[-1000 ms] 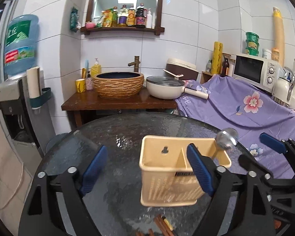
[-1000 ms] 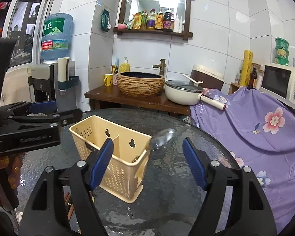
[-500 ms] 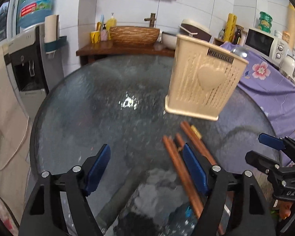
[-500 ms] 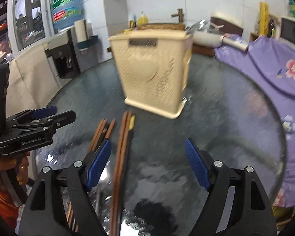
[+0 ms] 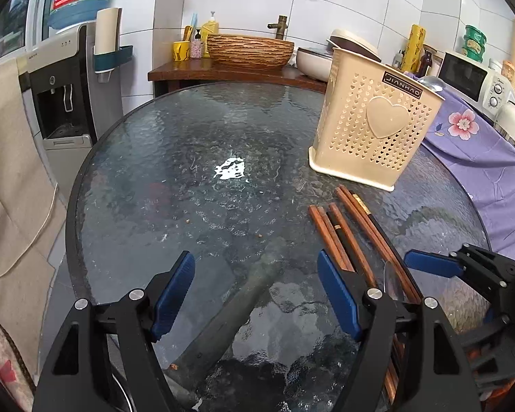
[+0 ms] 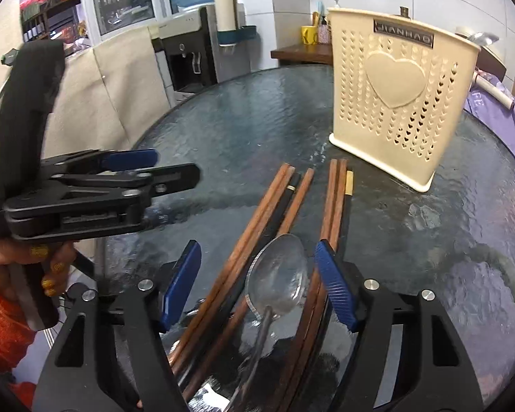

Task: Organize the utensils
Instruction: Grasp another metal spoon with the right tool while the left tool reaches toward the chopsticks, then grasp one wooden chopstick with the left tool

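A cream perforated utensil holder [image 5: 374,127] with a heart on its side stands upright on the round glass table [image 5: 175,178]; it also shows in the right wrist view [image 6: 398,96]. A spoon bowl [image 5: 432,84] pokes above its rim. Several brown chopsticks [image 5: 346,237] lie in front of it, also in the right wrist view [image 6: 257,226], with a metal spoon [image 6: 278,274] lying on them. My left gripper [image 5: 257,292] is open and empty over bare glass, left of the chopsticks. My right gripper [image 6: 257,281] is open, its jaws either side of the spoon and chopsticks.
A purple flowered cloth [image 5: 480,151] covers the counter at right, with a microwave [image 5: 470,75]. A wooden stand with a woven basin [image 5: 250,48] and a pot is behind the table. A water dispenser [image 5: 61,79] stands at left.
Both grippers have pulled back and down from the holder towards the near table edge. The chopsticks and the lying spoon have come into view below the right gripper.
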